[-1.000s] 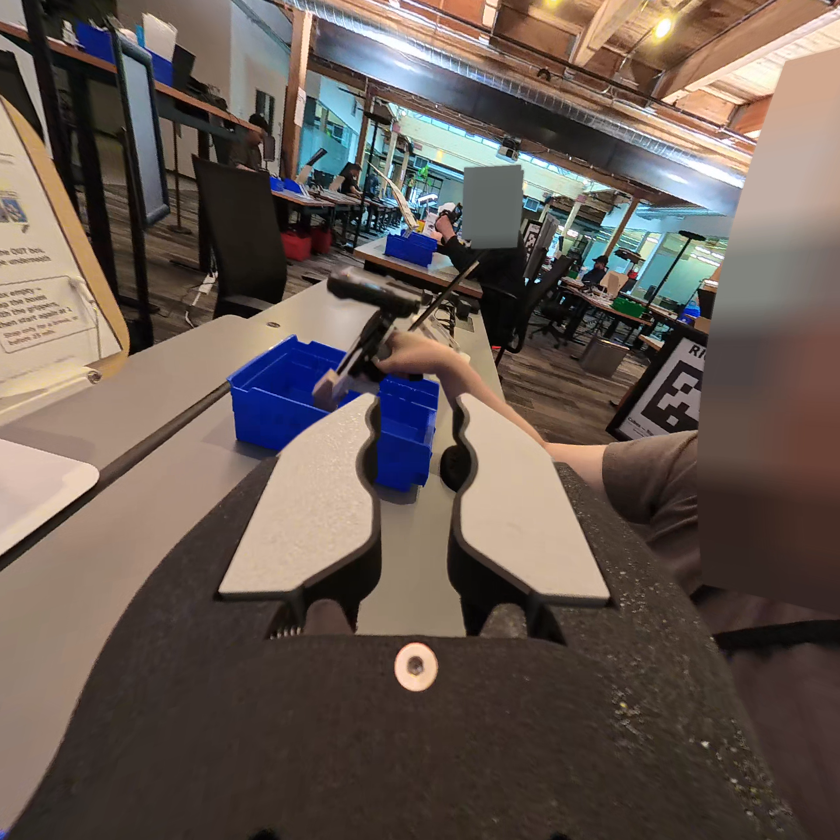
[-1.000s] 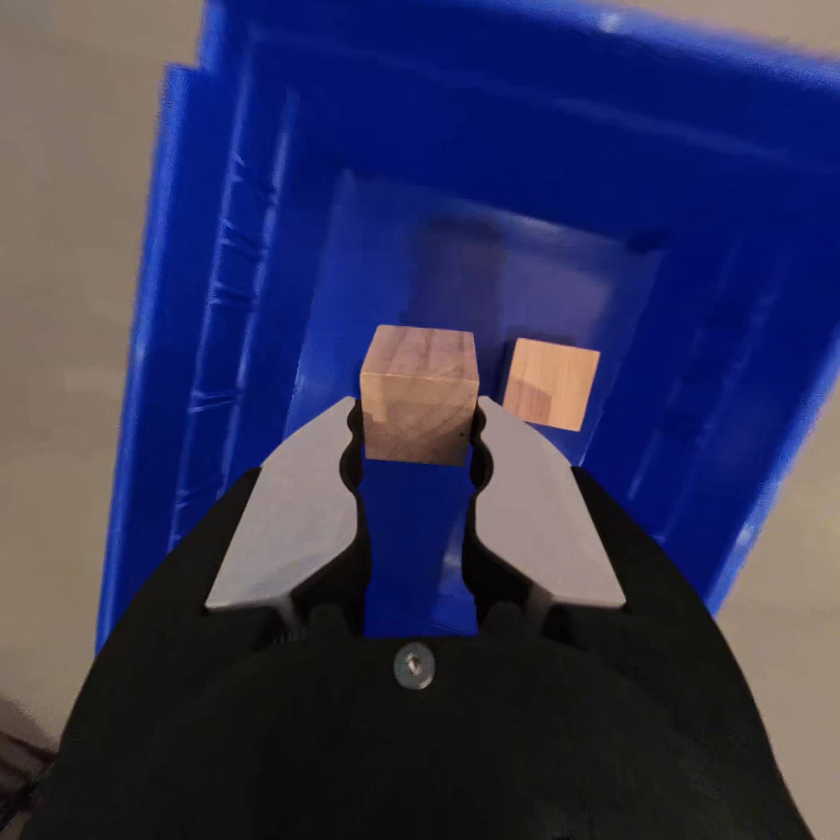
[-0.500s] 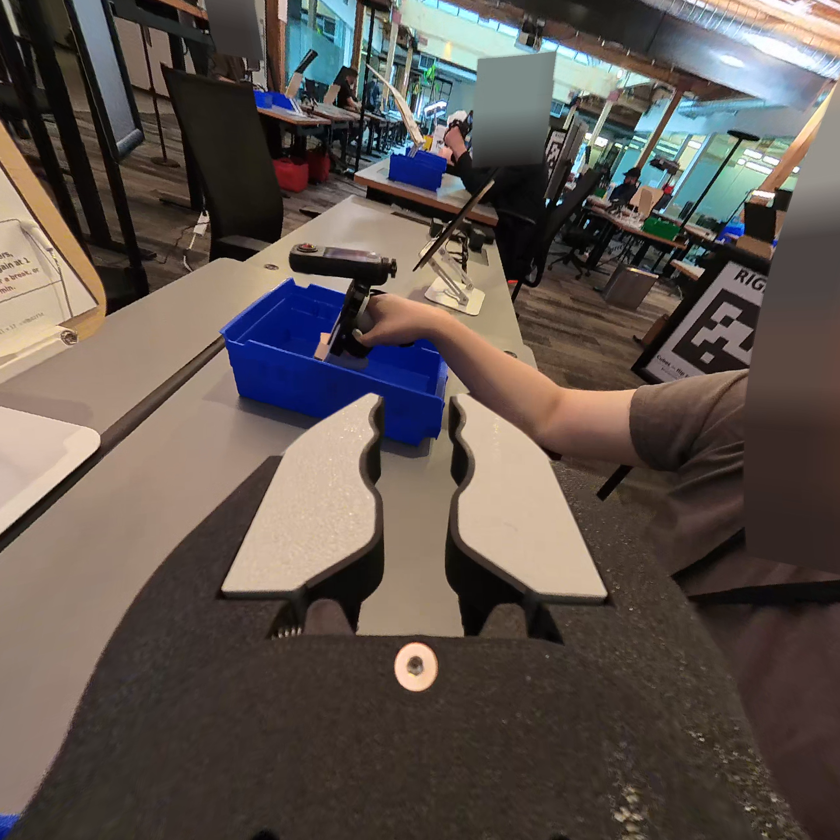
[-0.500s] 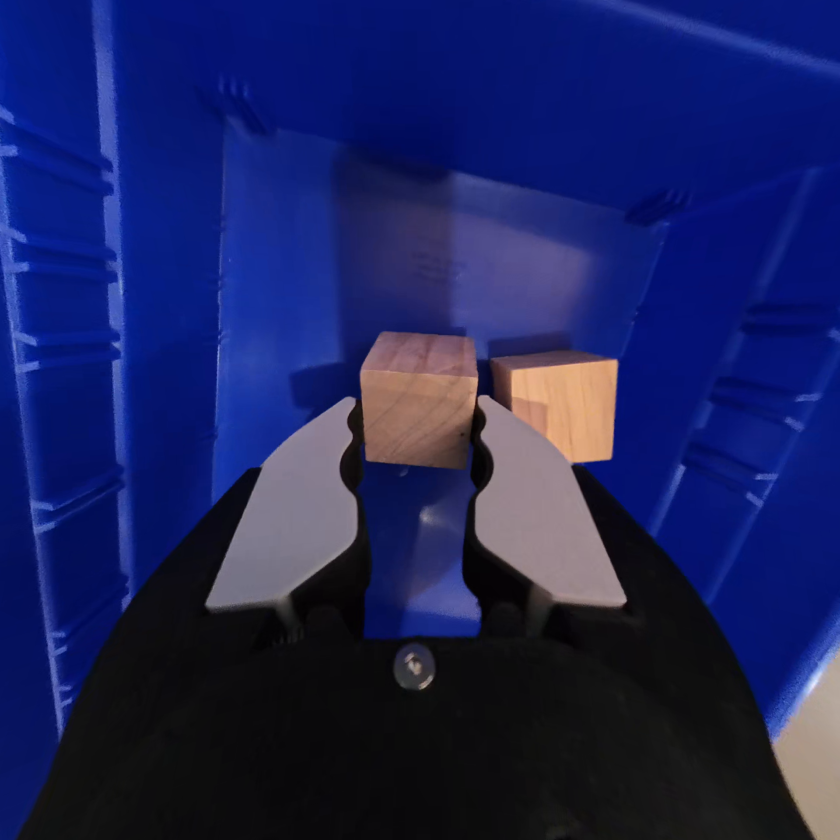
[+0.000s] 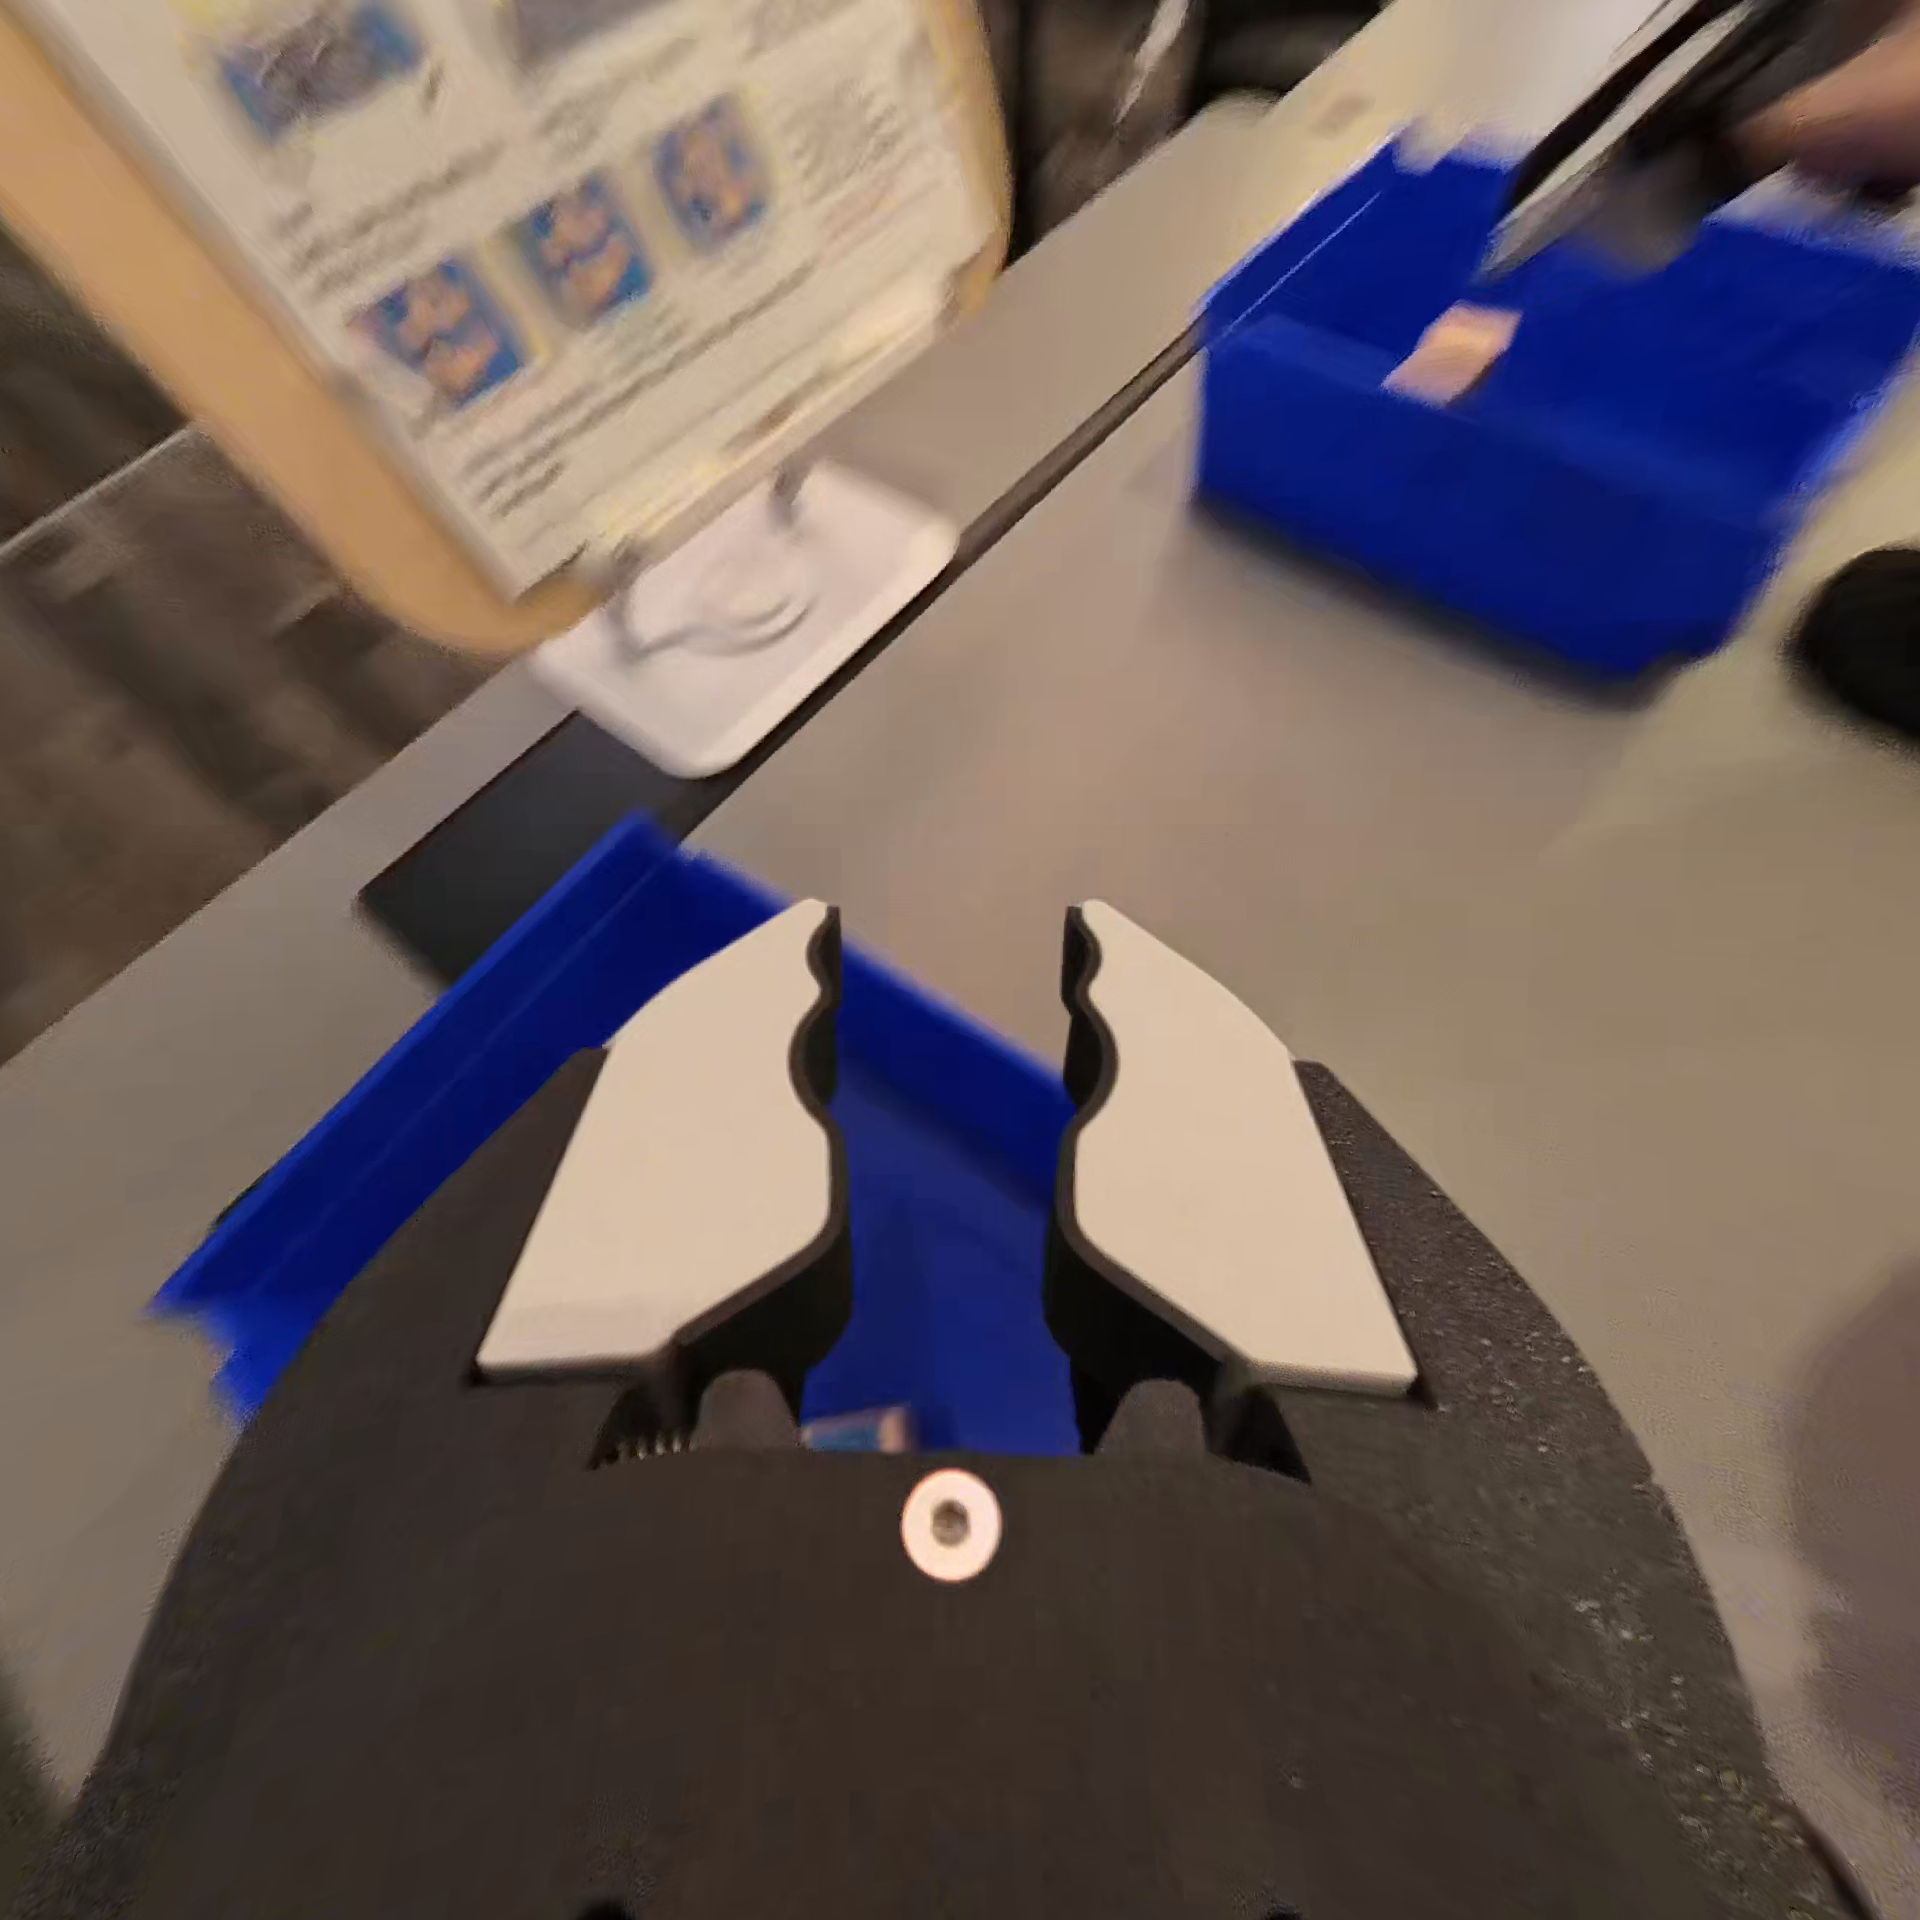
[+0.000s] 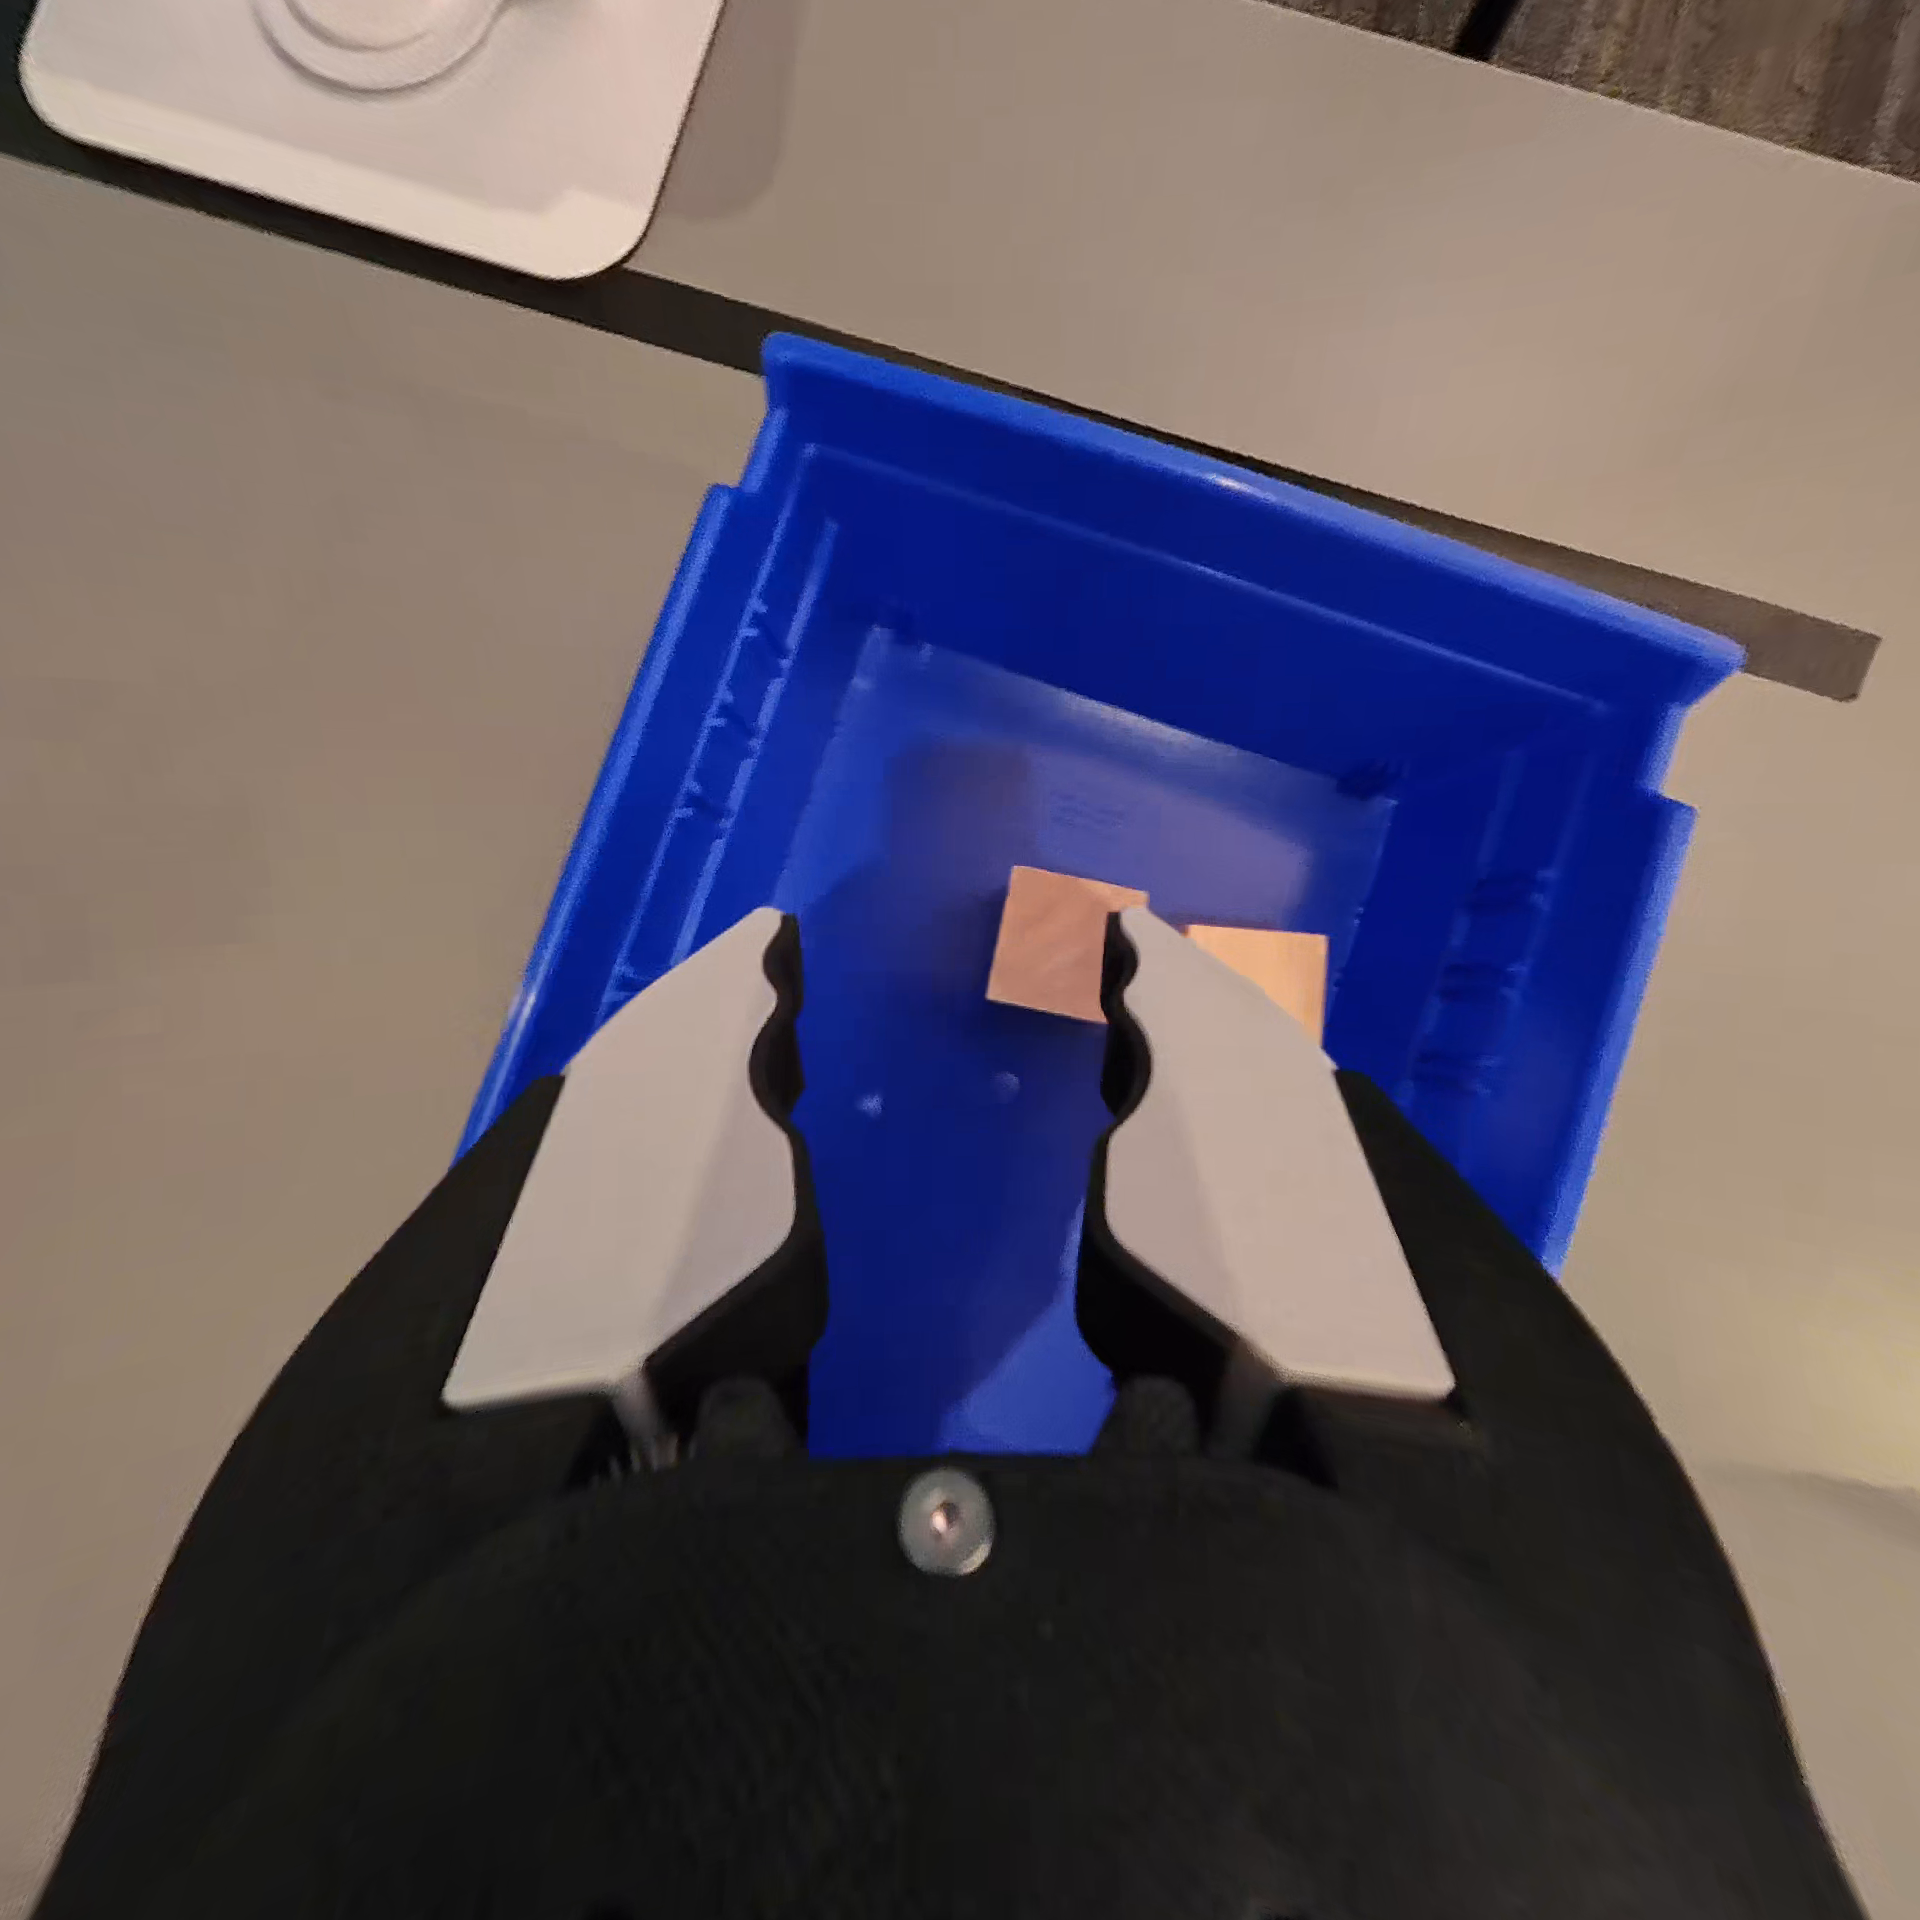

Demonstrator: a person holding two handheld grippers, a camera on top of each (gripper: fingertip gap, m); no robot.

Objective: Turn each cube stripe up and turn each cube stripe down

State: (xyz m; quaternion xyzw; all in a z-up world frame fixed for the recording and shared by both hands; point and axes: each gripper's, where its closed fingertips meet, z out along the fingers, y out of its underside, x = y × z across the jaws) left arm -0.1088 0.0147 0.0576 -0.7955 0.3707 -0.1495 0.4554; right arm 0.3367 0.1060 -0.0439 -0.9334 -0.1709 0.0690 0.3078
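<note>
- The right gripper [image 6: 943,925] hovers above a deep blue plastic bin [image 6: 1226,540] on the grey tabletop [image 6: 312,623], its jaws spread wide and empty.
- Two plain wooden cubes sit side by side on the bin floor: the left cube [image 6: 1044,951] shows fully, the right cube [image 6: 1273,977] is half hidden behind the right finger; no stripe is visible on either.
- The left gripper [image 5: 948,920] is above a second blue bin [image 5: 499,1060], jaws parted and holding nothing.
</note>
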